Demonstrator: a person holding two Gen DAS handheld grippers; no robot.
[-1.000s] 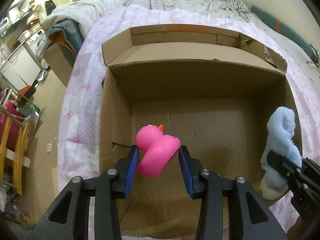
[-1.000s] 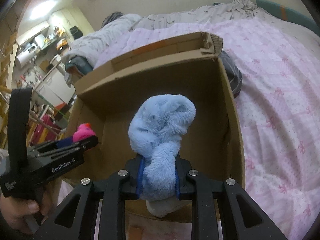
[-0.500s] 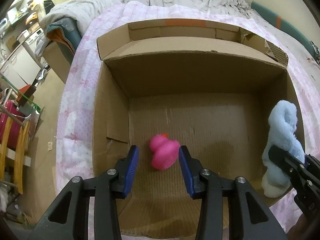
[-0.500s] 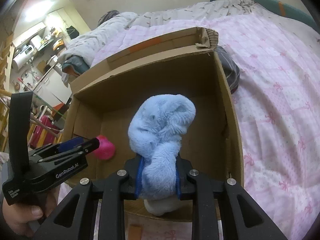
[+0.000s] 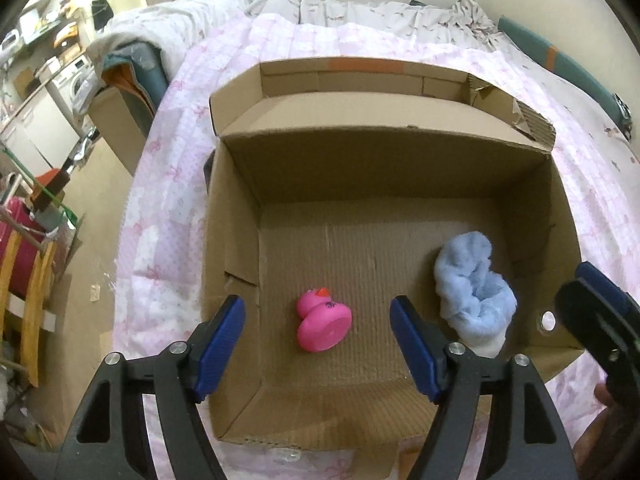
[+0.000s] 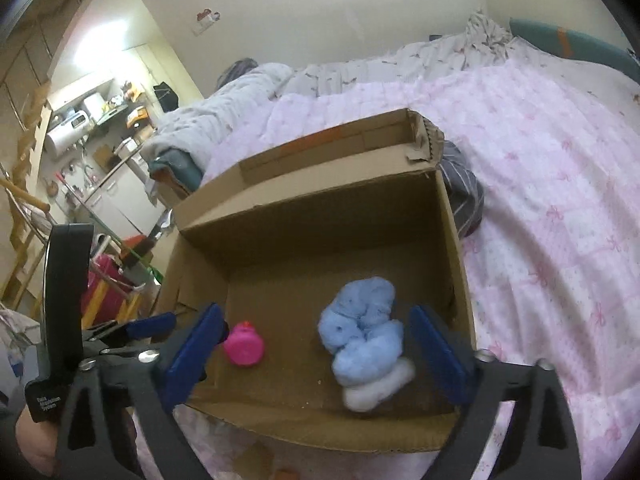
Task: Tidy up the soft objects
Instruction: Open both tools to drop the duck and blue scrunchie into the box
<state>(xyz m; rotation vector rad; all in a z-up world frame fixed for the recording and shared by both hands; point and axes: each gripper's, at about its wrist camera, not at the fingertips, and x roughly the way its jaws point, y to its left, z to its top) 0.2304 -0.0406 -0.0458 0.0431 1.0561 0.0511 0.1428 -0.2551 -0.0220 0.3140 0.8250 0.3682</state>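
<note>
A: Grippers, item one. Left gripper (image 5: pixel 316 344): jaws spread apart, nothing between the pads; they have just been opening. Pink duck (image 5: pixel 323 325) lies on the floor of the cardboard box (image 5: pixel 236 248), below and just beyond the blue pads, clear of both.

B: Item two, right gripper (image 6: pixel 316 354)?

A: Jaws wide, likewise just opened, gripping nothing. Blue plush (image 6: pixel 362 346) lies on the box floor between and beyond its fingers, touching neither. Its white end blurs in the right wrist view, so it may not yet be at rest.

B: Positions inside the box?

A: Duck: near-left part of the floor, tipped on its side, flat base turned toward the near wall, beak toward the far wall. Plush: near-right, close to the right wall, long axis running near to far, white end nearest. The two lie apart, bare cardboard between them.

B: Which hand serves which?

A: Each item sits straight ahead of the gripper that hangs over it; the left is nearer the duck, the right nearer the plush. Judged: both are delivered, so the coming move is likely a lift clear over the near wall.

B: Surroundings?

A: Box rests on a pink quilt (image 6: pixel 560 208); a dark striped cloth (image 6: pixel 464 204) shows past its far-right corner.
</note>
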